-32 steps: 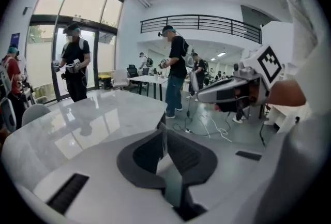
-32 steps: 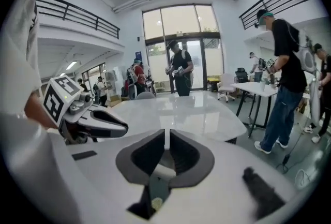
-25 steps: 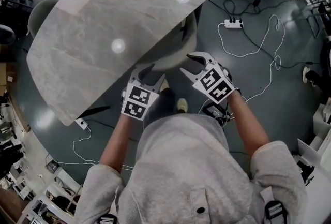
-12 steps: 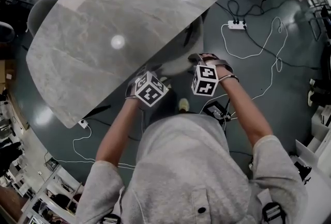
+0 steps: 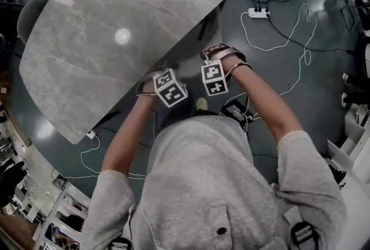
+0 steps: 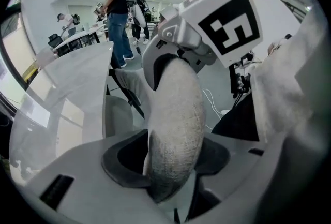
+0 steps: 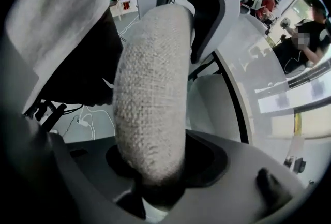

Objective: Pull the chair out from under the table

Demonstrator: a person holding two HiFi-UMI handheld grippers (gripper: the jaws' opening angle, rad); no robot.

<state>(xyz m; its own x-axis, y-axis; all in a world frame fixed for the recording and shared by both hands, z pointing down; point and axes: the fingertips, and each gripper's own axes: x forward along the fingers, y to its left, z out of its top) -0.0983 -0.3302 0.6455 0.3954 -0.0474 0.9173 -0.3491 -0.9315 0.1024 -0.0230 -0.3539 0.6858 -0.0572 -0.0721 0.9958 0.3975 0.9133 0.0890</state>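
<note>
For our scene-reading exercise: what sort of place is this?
Probably an open-plan lab or workshop, not a home: a power strip and loose cables on the floor, and desks with people standing by them behind.

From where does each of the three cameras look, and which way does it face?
Head view: on the person's head, facing steeply down at the table; shows grey sweater, forearms.
Left gripper view: rides the left gripper, looks along its jaws, just closing yet apart round the chair backrest; shows the right gripper.
Right gripper view: rides the right gripper, jaws likewise round the backrest; shows the left gripper.
Shared: both gripper views show the backrest and table.
</note>
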